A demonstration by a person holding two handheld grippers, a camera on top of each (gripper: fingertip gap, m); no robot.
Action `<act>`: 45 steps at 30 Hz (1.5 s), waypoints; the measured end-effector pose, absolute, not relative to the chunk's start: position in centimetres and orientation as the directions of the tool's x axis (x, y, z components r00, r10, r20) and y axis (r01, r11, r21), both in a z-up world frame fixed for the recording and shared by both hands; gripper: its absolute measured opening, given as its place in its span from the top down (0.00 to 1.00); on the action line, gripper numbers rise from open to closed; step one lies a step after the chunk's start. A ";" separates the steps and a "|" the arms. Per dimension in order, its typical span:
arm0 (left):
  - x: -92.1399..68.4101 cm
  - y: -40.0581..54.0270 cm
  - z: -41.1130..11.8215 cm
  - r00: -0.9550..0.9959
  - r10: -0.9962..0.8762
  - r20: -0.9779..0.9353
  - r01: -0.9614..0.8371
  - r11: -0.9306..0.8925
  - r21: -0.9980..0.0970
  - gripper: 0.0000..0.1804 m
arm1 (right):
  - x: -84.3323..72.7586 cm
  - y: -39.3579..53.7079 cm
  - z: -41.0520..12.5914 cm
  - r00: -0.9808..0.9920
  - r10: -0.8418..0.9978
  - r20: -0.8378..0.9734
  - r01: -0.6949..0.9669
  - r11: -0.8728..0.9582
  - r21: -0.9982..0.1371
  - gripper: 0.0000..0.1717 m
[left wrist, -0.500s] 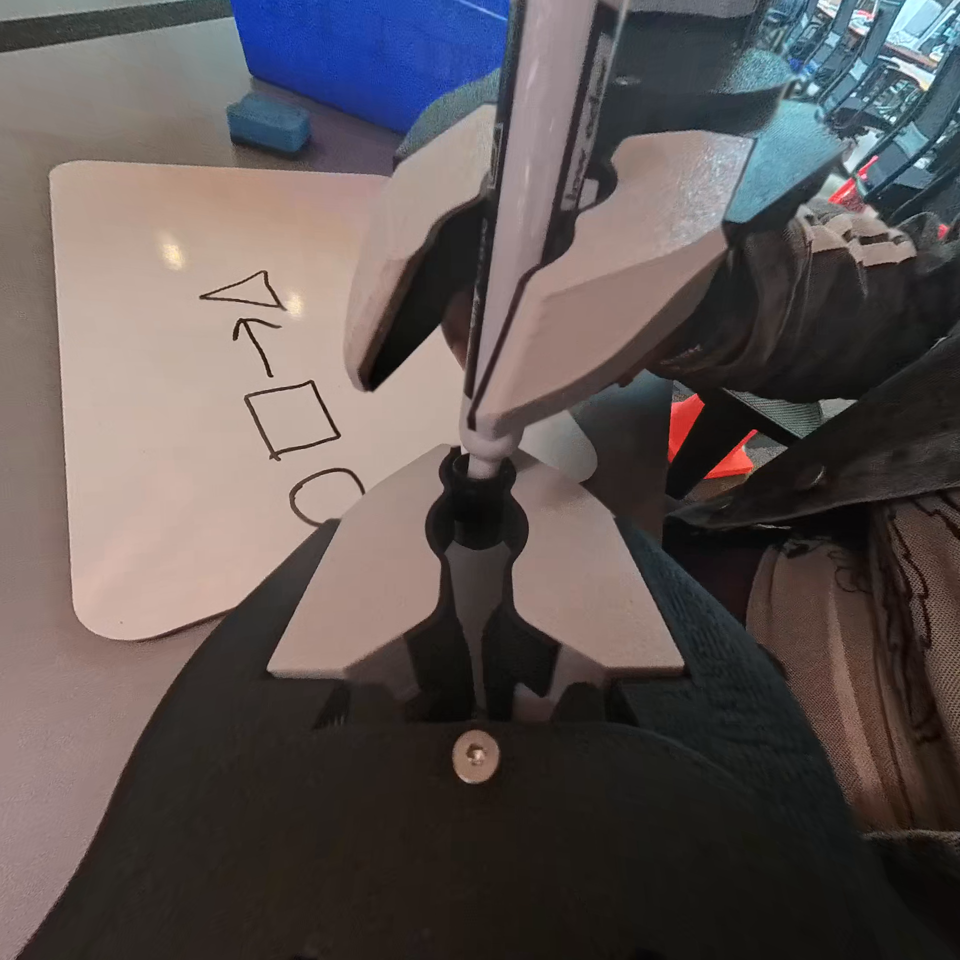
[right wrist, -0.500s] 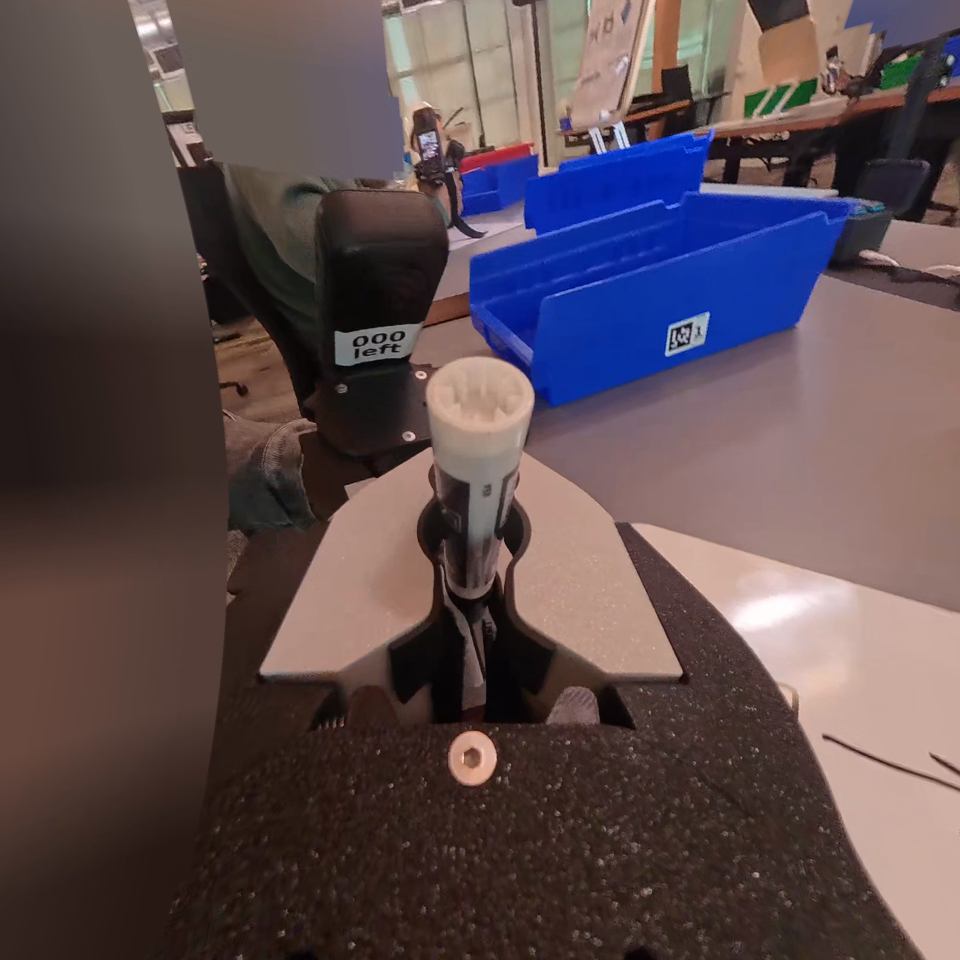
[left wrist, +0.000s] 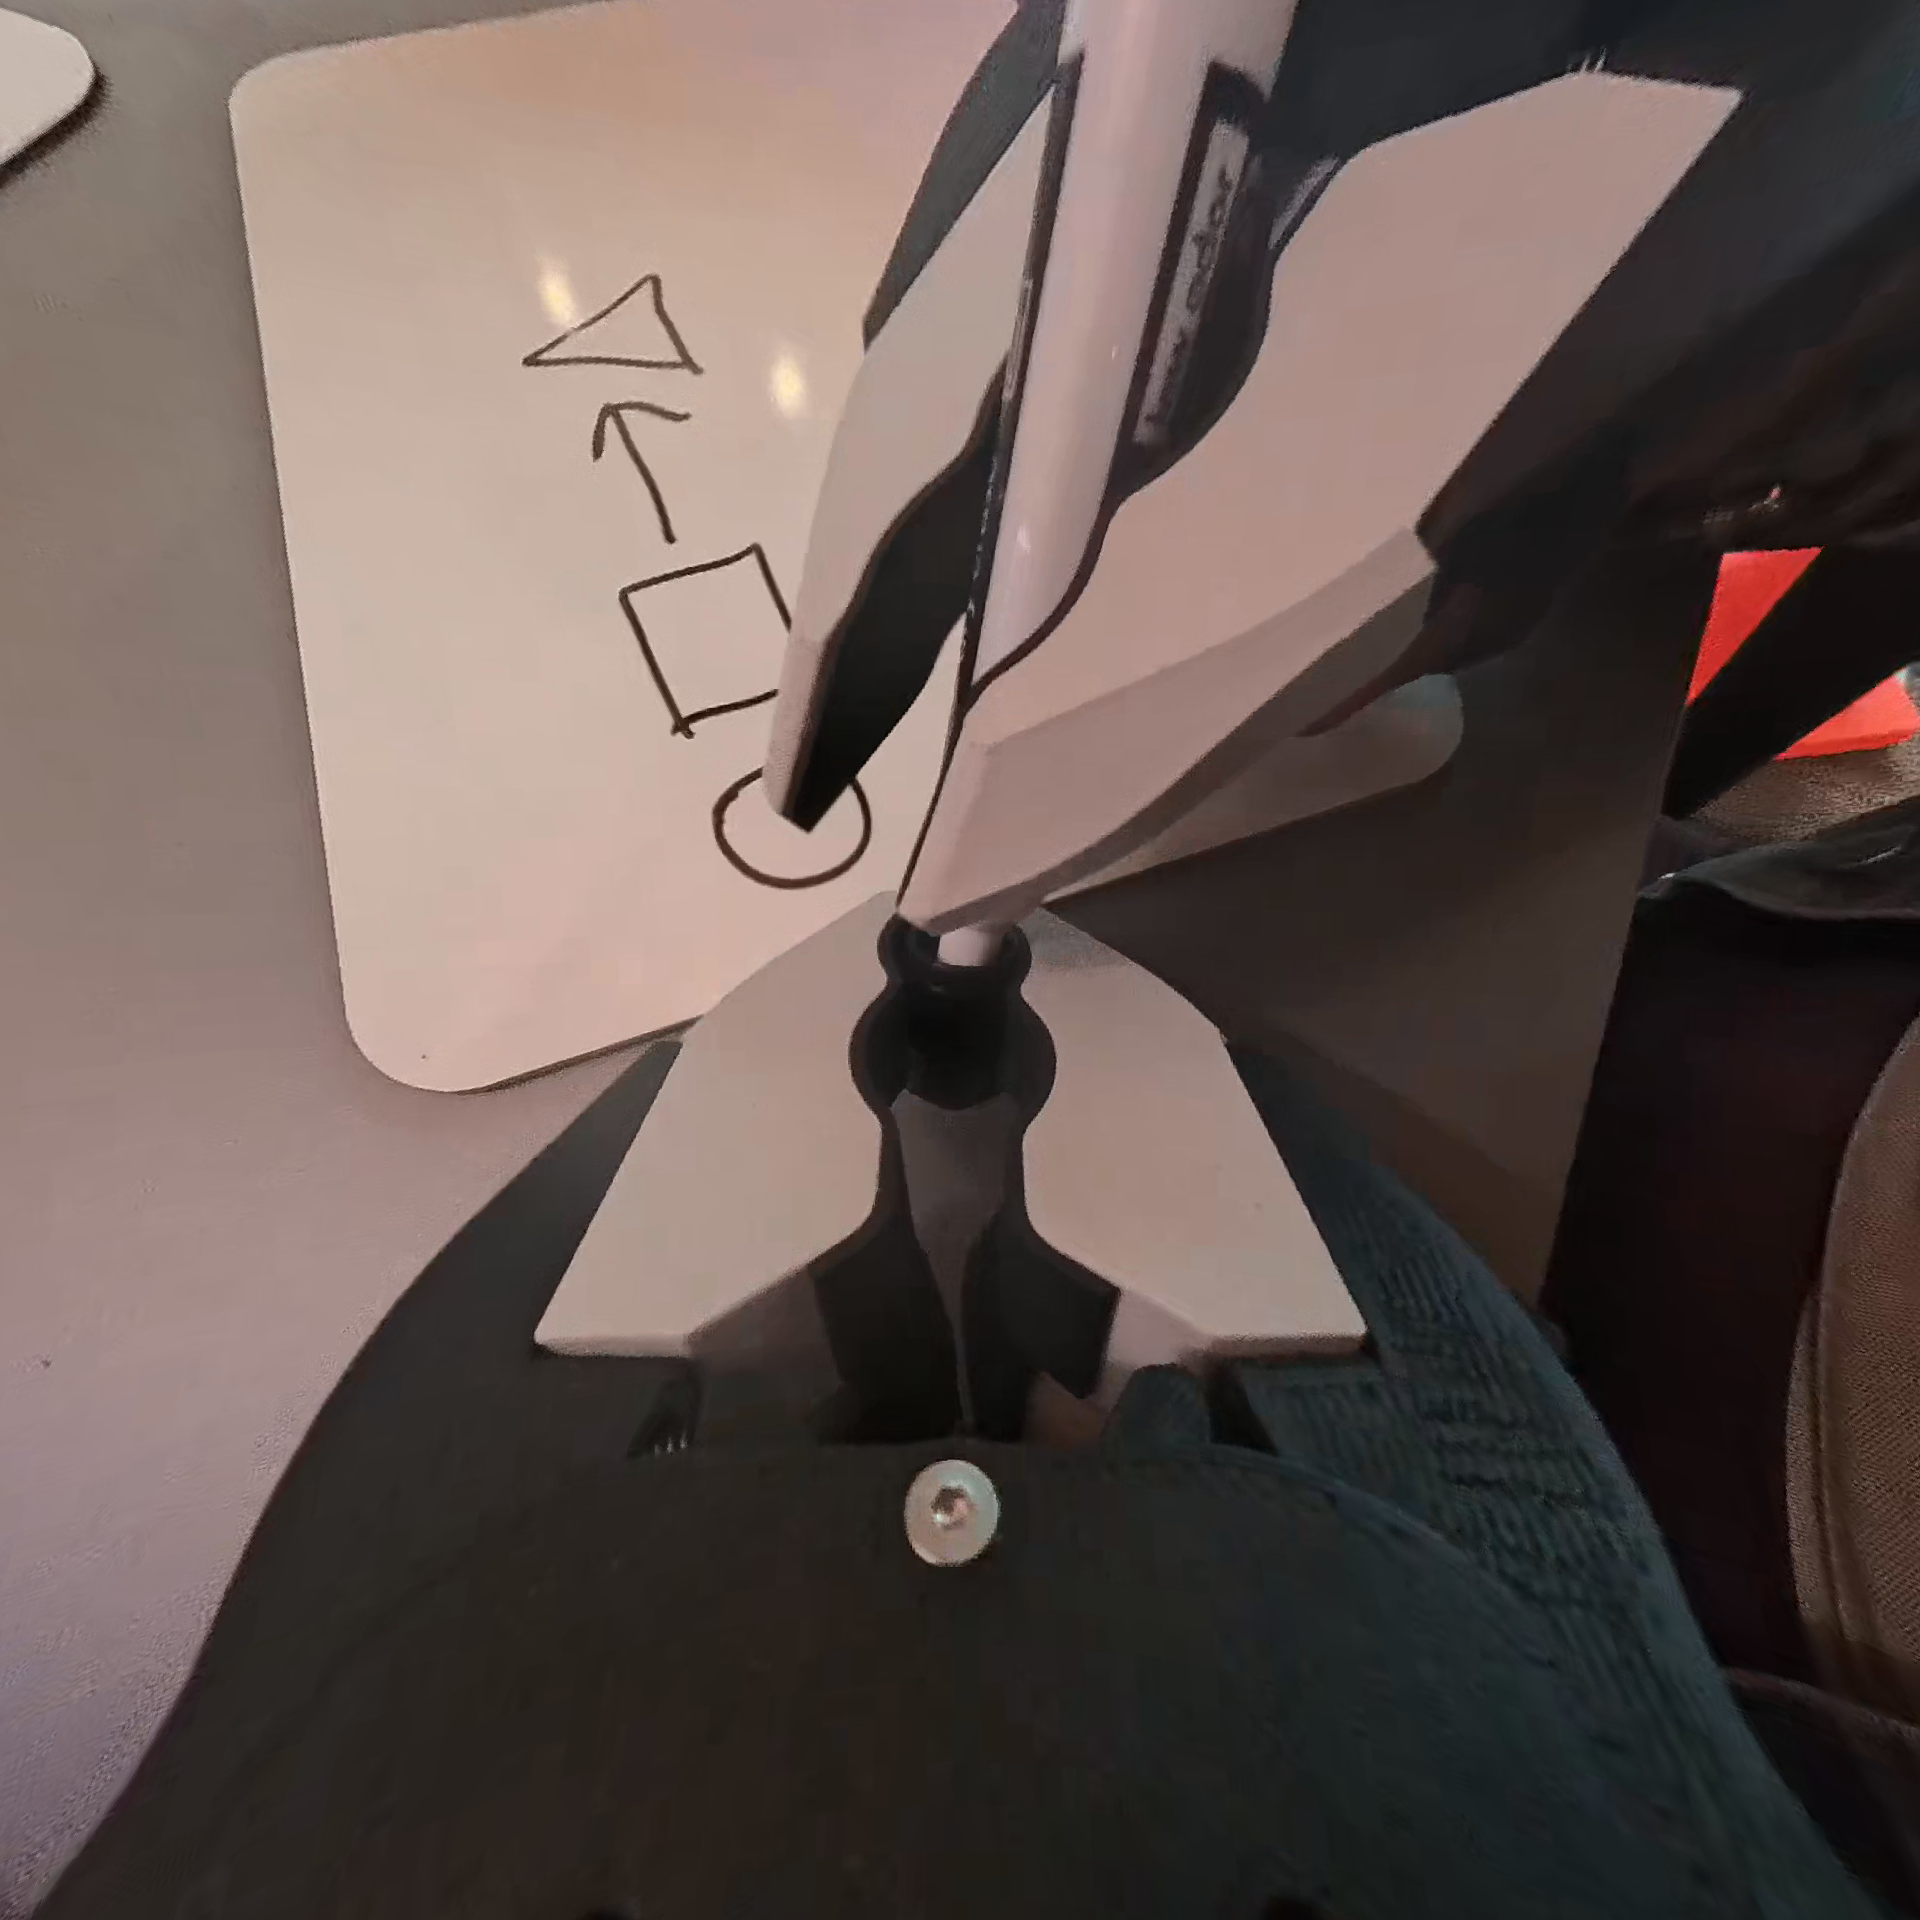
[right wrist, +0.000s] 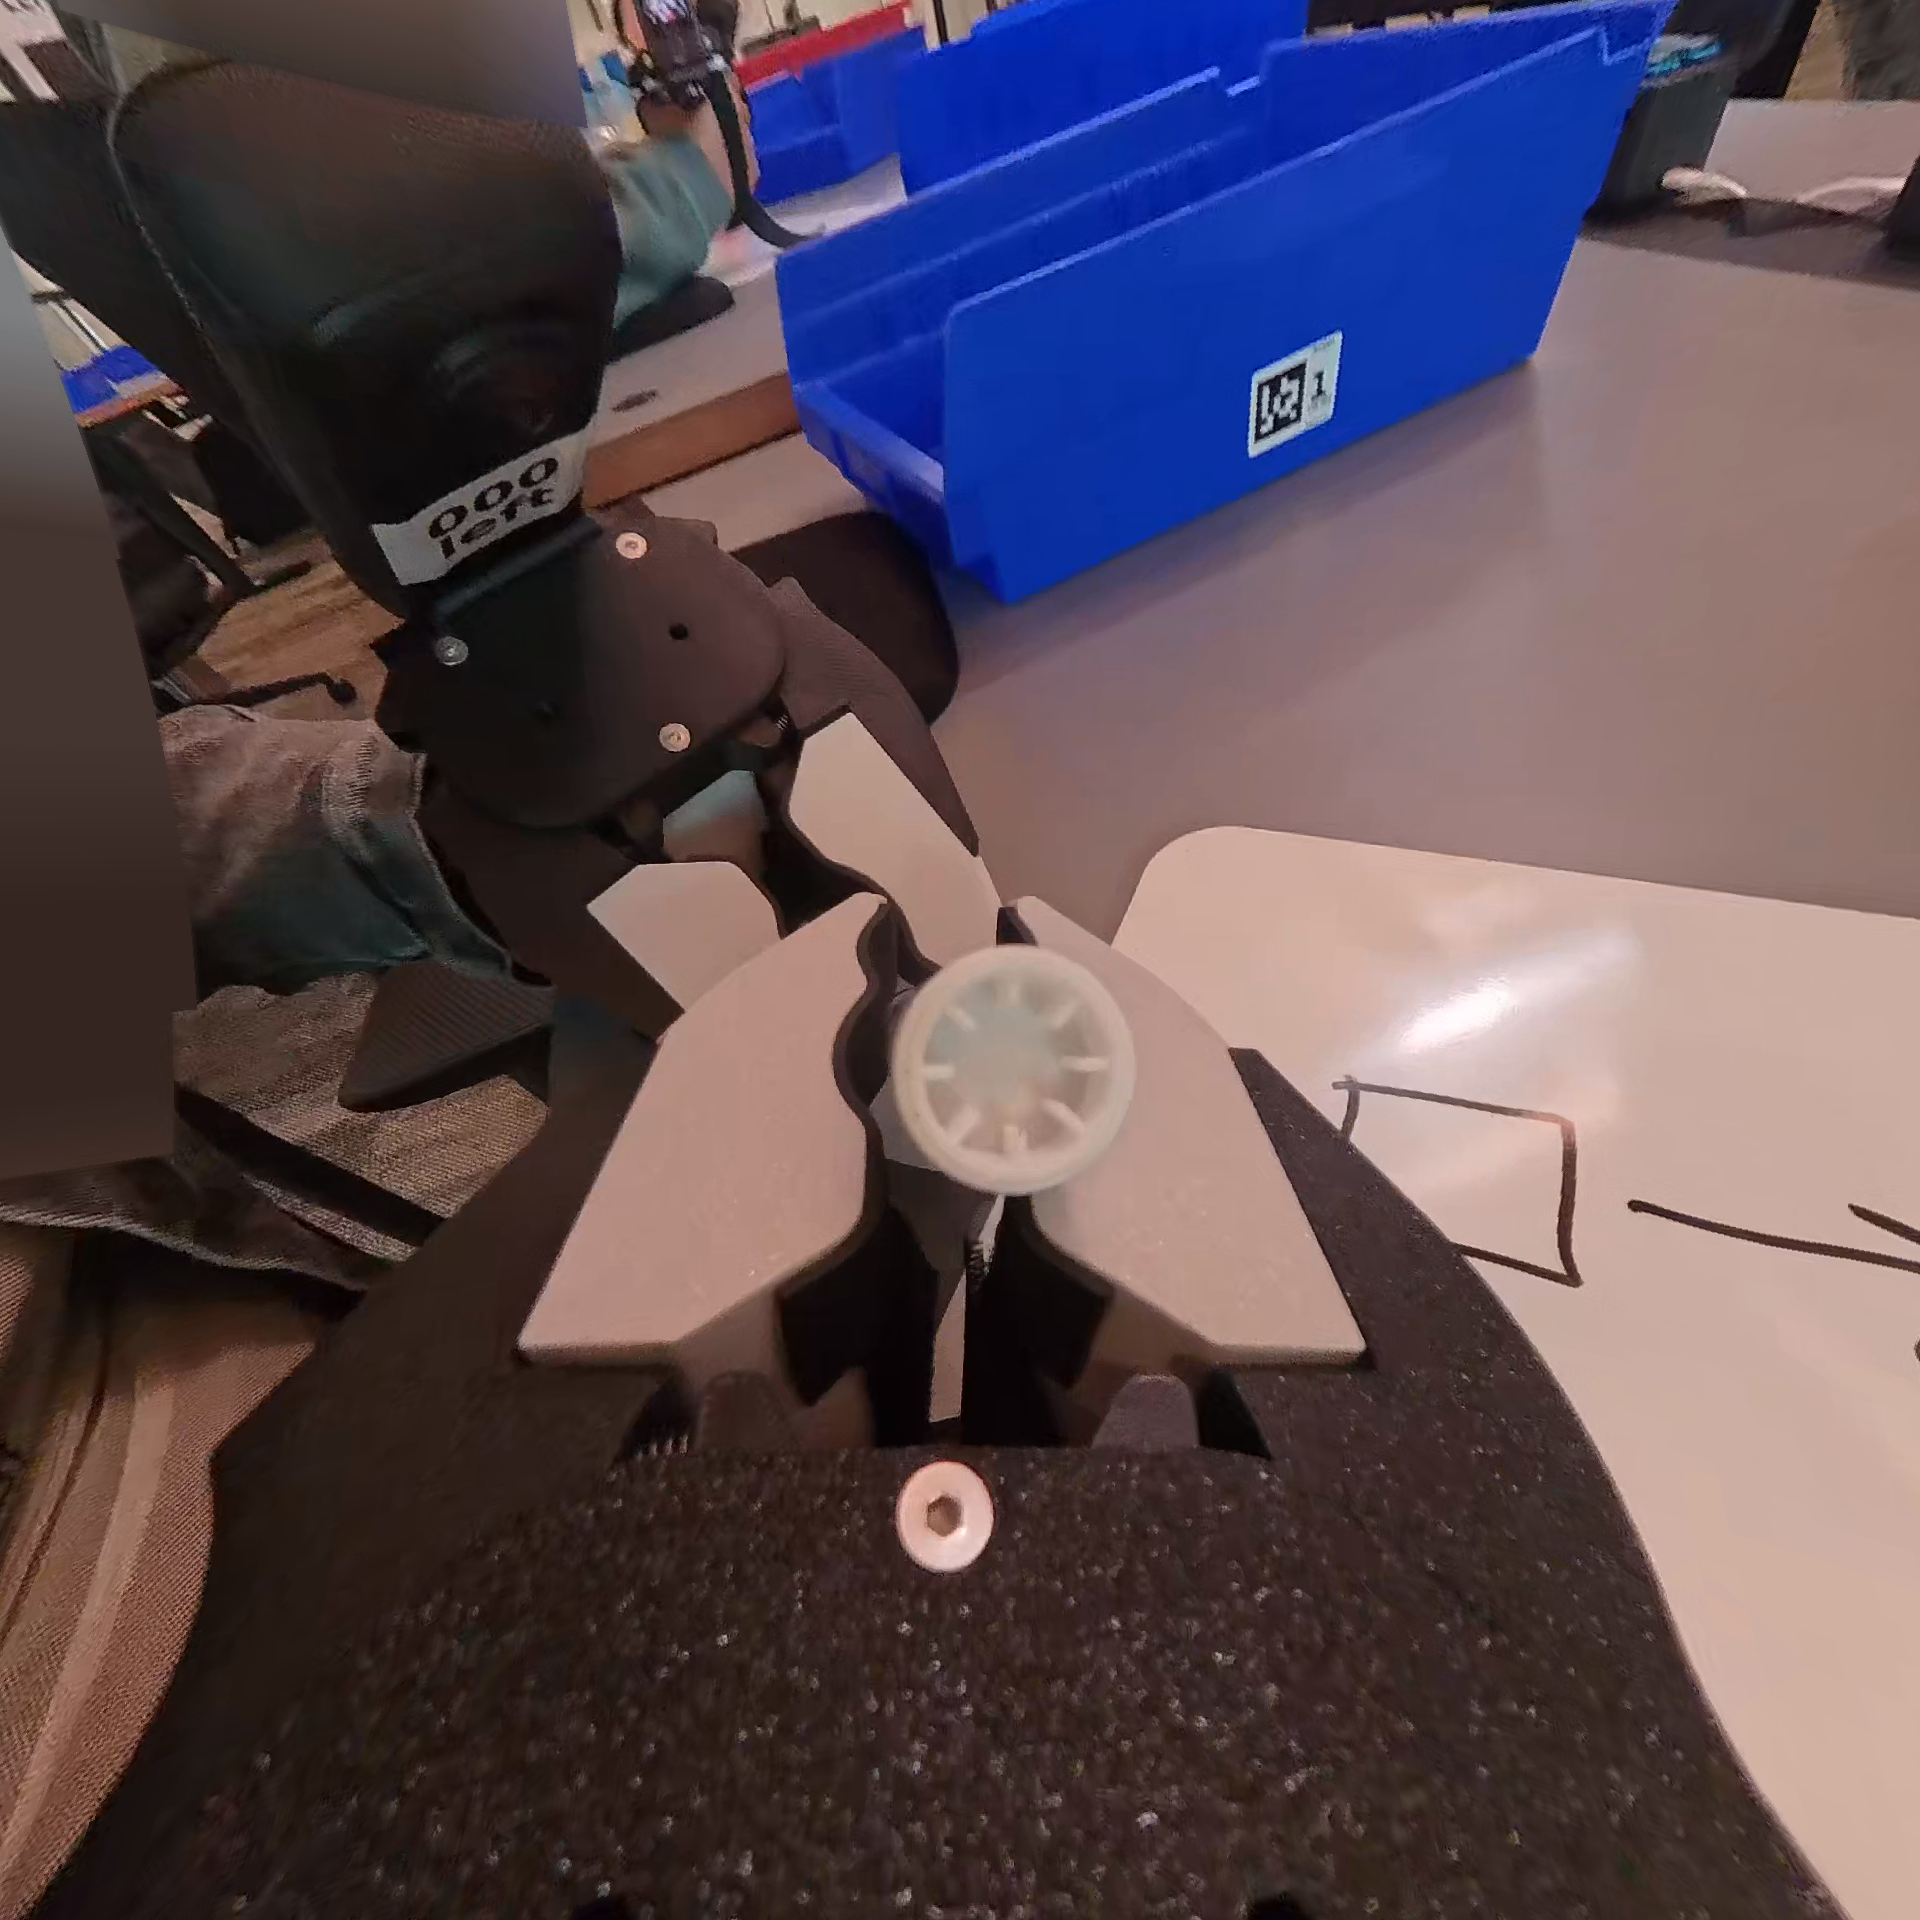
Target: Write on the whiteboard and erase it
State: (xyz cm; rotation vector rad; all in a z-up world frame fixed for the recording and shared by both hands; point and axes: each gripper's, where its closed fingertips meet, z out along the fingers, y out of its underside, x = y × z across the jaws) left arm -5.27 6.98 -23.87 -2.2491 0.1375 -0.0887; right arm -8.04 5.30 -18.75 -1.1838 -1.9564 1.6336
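marker point(left wrist: 1049, 499): light, stiff, slick barrel; gripped mid-barrel by right gripper point(right wrist: 961, 997)
cap point(left wrist: 951, 961): clenched in left gripper point(left wrist: 951, 997), just beside whiteboard point(left wrist: 436, 623) edge

The right gripper point(right wrist: 971, 1081) has two flat grey fingers point(right wrist: 727, 1164), and they squeeze a white round marker pen point(right wrist: 1013, 1081) whose ribbed back end faces the camera. Just behind it is the black left gripper point(right wrist: 831, 883) with a white label; its grey fingers touch the right gripper's fingertips. A shiny white flat whiteboard point(right wrist: 1558, 987) with black drawn lines lies on the grey table point(right wrist: 1455, 675) to the right. A big blue plastic bin point(right wrist: 1195, 343) with a small square sticker stands farther back.
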 end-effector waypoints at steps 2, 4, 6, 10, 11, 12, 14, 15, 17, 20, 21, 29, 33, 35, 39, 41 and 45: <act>-5.7 6.9 -24.3 0.992 -0.129 -0.003 -0.086 -0.645 -0.759 0.94 | -8.4 5.3 -19.2 -0.578 0.768 -0.277 0.407 -0.022 -0.913 0.89; -5.8 6.9 -24.6 0.990 -0.141 -0.029 -0.115 -0.655 -0.747 0.94 | -8.4 5.3 -19.6 -0.560 0.768 -0.310 0.432 -0.048 -0.901 0.89; -5.7 6.8 -24.6 0.989 -0.147 -0.003 -0.100 -0.655 -0.749 0.94 | -8.5 5.3 -19.7 -0.548 0.768 -0.333 0.449 -0.066 -0.891 0.89; -5.8 7.0 -24.7 0.989 -0.145 -0.012 -0.105 -0.655 -0.748 0.94 | -9.1 4.8 -20.0 -0.539 0.783 -0.310 0.456 -0.038 -0.889 0.89; -5.9 7.0 -24.6 0.990 -0.139 -0.009 -0.099 -0.656 -0.748 0.94 | -9.2 4.7 -20.0 -0.541 0.788 -0.293 0.455 -0.019 -0.890 0.89; -5.9 7.0 -24.6 0.990 -0.139 -0.010 -0.099 -0.657 -0.747 0.94 | -9.3 4.6 -20.0 -0.541 0.795 -0.273 0.449 -0.001 -0.894 0.89; -6.0 7.0 -24.7 0.991 -0.134 -0.003 -0.091 -0.657 -0.748 0.94 | -9.5 4.6 -20.2 -0.538 0.793 -0.286 0.454 -0.013 -0.891 0.89; -5.9 7.0 -24.7 0.990 -0.139 -0.011 -0.100 -0.656 -0.748 0.94 | -9.4 4.6 -20.2 -0.538 0.788 -0.300 0.461 -0.023 -0.887 0.89; -5.8 7.1 -24.8 0.987 -0.158 -0.011 -0.114 -0.656 -0.747 0.94 | -9.3 4.7 -20.2 -0.542 0.793 -0.277 0.450 -0.004 -0.893 0.88; -5.7 7.1 -24.8 0.984 -0.178 0.007 -0.113 -0.653 -0.749 0.93 | -9.3 4.7 -19.9 -0.547 0.793 -0.268 0.431 -0.008 -0.903 0.88; -5.9 7.2 -24.8 0.986 -0.167 0.003 -0.109 -0.654 -0.749 0.93 | -9.2 4.7 -19.7 -0.557 0.787 -0.266 0.422 -0.008 -0.907 0.85; -6.7 7.0 -24.8 0.988 -0.156 -0.017 -0.115 -0.649 -0.752 0.93 | -8.9 6.2 -17.1 -0.596 0.756 -0.271 0.334 -0.073 -0.940 0.88; -7.0 7.1 -24.3 0.989 -0.142 -0.038 -0.119 -0.620 -0.776 0.90 | -8.5 5.9 -16.6 -0.635 0.737 -0.229 0.283 -0.054 -0.958 0.89; -7.1 7.1 -23.1 0.991 -0.131 -0.022 -0.092 -0.558 -0.824 0.85 | -8.5 6.2 -15.4 -0.651 0.722 -0.236 0.241 -0.099 -0.965 0.89; -7.4 6.4 -21.4 0.992 -0.125 0.035 -0.027 -0.459 -0.888 0.82 | -8.8 7.1 -14.2 -0.657 0.685 -0.316 0.227 -0.221 -0.949 0.89; -7.3 6.1 -20.9 0.988 -0.141 0.056 -0.010 -0.428 -0.904 0.83 | -8.8 7.1 -13.9 -0.671 0.640 -0.375 0.234 -0.297 -0.926 0.89; -7.0 6.2 -21.4 0.983 -0.160 0.092 0.007 -0.462 -0.887 0.89 | -9.1 7.2 -14.4 -0.663 0.615 -0.427 0.263 -0.342 -0.902 0.89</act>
